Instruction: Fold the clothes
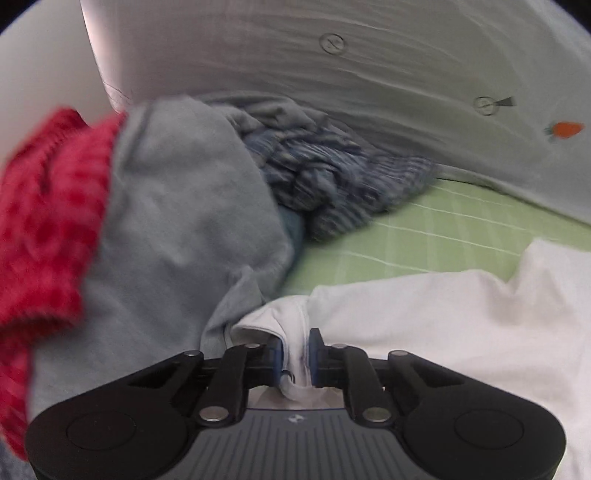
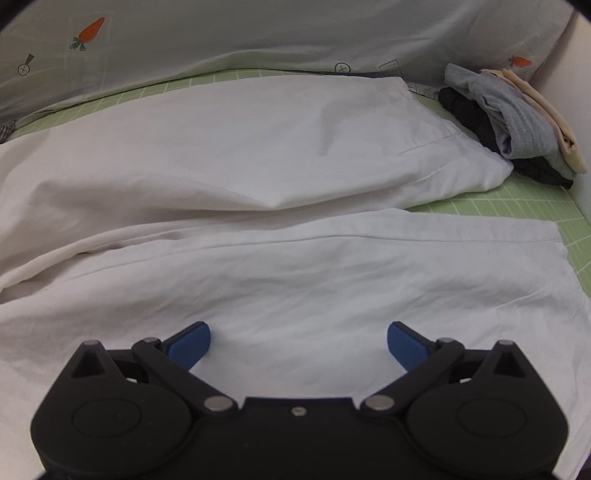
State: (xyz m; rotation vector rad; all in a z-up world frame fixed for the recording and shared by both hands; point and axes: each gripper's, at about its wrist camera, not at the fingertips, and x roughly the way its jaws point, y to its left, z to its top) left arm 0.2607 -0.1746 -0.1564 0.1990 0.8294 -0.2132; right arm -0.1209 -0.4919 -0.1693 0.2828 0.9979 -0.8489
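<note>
Left gripper (image 1: 295, 356): jaws pinched on a bunched fold of the white garment (image 1: 443, 325); the blue pads (image 1: 275, 354) press the cloth from both sides, and a twist of it drops behind them toward the gripper body.
Hidden at the left jaws: the pinched fold covers the inner faces of the pads; which part of the garment it is cannot be told.
Right gripper (image 2: 298, 345): jaws spread wide, blue pads (image 2: 190, 347) well apart, nothing between them; whether they touch the cloth beneath cannot be told.
White garment, right view (image 2: 258, 266): spreads flat just ahead of and under the open jaws, in two long panels running left to right with a crease between; its left end and near edge run out of frame.
Left of the left jaws: a grey garment (image 1: 177, 221) and a red knitted one (image 1: 44, 214), both blurred, the red one cut off by the frame.
Ahead of the left jaws: a crumpled blue striped cloth (image 1: 332, 177), smeared.
Bed sheet (image 1: 424, 229): green with white grid lines, showing beyond the white garment.
Far right of the right jaws: a folded stack (image 2: 517, 125) of dark, grey and beige pieces, the lower ones partly hidden.
Farthest: a pale quilt (image 2: 258, 37) printed with carrots (image 2: 90, 31).
</note>
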